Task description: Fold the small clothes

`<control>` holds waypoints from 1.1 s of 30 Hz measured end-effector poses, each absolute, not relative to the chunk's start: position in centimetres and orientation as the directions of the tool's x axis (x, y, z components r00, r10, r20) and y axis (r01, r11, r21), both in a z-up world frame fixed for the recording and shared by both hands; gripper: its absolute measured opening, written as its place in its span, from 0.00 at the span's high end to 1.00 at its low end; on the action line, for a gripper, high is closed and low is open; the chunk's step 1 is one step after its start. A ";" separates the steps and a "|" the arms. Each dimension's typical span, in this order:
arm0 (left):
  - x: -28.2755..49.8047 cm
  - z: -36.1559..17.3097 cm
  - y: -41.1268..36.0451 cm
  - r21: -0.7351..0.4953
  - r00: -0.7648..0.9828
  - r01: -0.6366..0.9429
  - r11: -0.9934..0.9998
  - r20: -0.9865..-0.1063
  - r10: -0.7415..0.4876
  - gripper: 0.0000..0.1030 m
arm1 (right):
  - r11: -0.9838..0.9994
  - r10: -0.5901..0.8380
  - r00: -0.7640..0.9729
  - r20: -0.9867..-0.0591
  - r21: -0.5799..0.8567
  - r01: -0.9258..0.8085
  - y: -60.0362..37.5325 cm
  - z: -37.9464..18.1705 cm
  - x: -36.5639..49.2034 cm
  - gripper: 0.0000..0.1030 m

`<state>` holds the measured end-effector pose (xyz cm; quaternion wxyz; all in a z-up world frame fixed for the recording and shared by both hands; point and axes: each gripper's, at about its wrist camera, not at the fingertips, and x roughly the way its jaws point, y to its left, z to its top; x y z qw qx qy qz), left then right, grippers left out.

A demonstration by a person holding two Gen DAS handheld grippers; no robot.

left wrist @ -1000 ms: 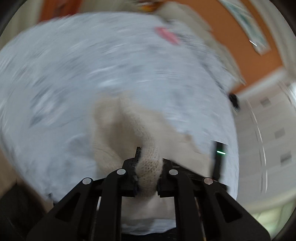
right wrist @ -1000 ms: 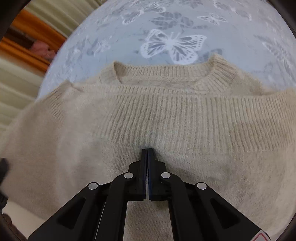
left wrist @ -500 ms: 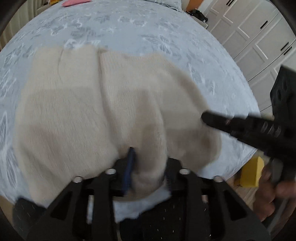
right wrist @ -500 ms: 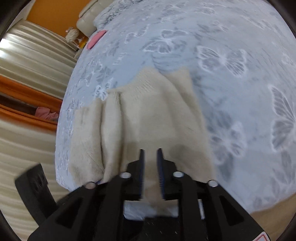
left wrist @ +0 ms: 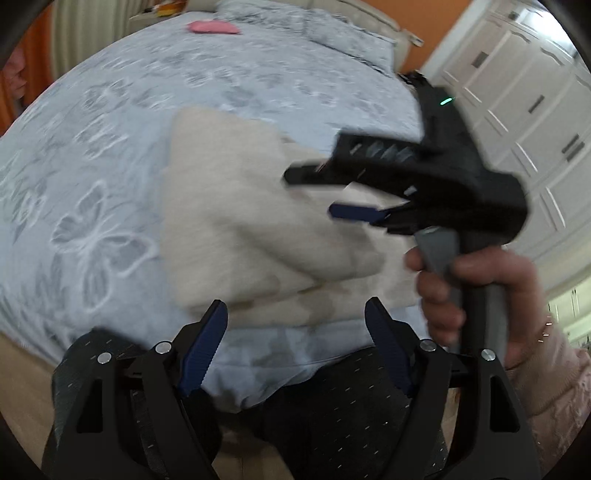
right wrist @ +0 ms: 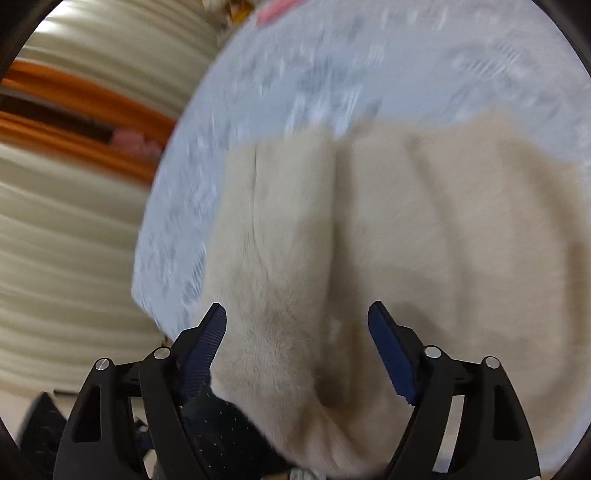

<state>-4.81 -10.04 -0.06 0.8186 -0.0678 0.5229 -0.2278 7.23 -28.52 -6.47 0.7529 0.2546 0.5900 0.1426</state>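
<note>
On the bed (left wrist: 110,122), with its pale blue butterfly cover, the cream sweater (left wrist: 236,221) lies near the edge closest to you, already doubled over so that a thick folded lip faces you; take the sweater as your landmark. A small pink item (left wrist: 212,26) sits well beyond the sweater, toward the head of the bed, and needs no attention now. Just over the sweater's right part hangs your right gripper (left wrist: 332,194), held in your right hand (left wrist: 476,291); its fingers have just been opening and stand wide, with the knit below them and nothing pinched. Your left gripper (left wrist: 295,317) hovers just short of the sweater's near edge, and its fingers too have just been opening, wide apart and empty. The step in hand appears to be letting go after a fold, so lift both tools straight clear before you travel sideways, lest a pad snag the fuzzy knit and drag the fold askew. Judging by the uneven near lip, you may want to square that edge before the next fold.
</note>
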 end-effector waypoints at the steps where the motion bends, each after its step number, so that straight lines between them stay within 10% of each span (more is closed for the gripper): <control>1: -4.7 -0.2 -9.4 -0.348 0.350 0.288 0.892 -0.829 -0.436 0.28 | 0.817 0.543 0.231 -0.807 0.572 0.075 -27.6 -7.3 7.4 0.89; 7: -4.4 -0.1 -6.8 -0.376 0.355 0.239 0.895 -0.825 -0.441 0.26 | 0.795 0.531 0.498 -0.685 0.607 -0.012 -30.6 1.8 3.9 0.89; 14: -3.2 -2.8 -7.8 -0.473 0.260 0.175 0.863 -0.824 -0.504 0.24 | 0.908 0.256 0.358 -0.898 0.350 0.229 -38.4 -4.9 -0.2 0.76; 19: -3.0 -2.1 -8.6 -0.496 0.273 0.172 0.851 -0.806 -0.525 0.23 | 0.811 0.352 0.485 -0.800 0.520 0.269 -40.1 -4.6 -1.3 0.33; 33: -2.2 -2.4 -8.2 -0.456 0.261 0.154 0.877 -0.837 -0.481 0.22 | 0.868 0.354 0.426 -0.832 0.462 0.181 -35.2 -6.1 2.9 0.32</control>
